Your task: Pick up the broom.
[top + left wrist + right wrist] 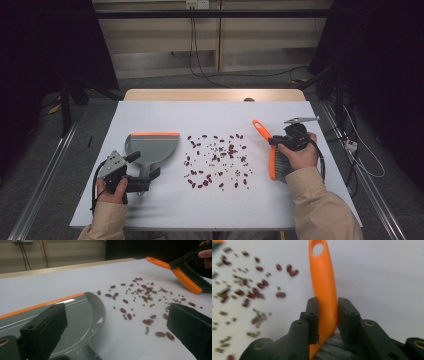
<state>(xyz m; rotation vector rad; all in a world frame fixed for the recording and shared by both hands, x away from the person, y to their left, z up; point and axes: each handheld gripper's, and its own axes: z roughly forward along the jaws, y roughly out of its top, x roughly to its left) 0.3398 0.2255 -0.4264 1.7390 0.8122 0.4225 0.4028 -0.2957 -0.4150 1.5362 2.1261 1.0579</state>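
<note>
Sweeping looks barely begun: the red and green beans [216, 161] lie scattered mid-table, none in the grey orange-lipped plastic dustpan [151, 146] at their left. The right gripper [327, 315] clamps the orange-handled black-bristled brush [272, 150]; the left gripper [117, 327], jaws apart, sits by the dustpan.

Beige sleeves; black two-jaw grippers, left gripper [145, 178], right gripper [274, 141], grey plates, trailing black cables.
</note>
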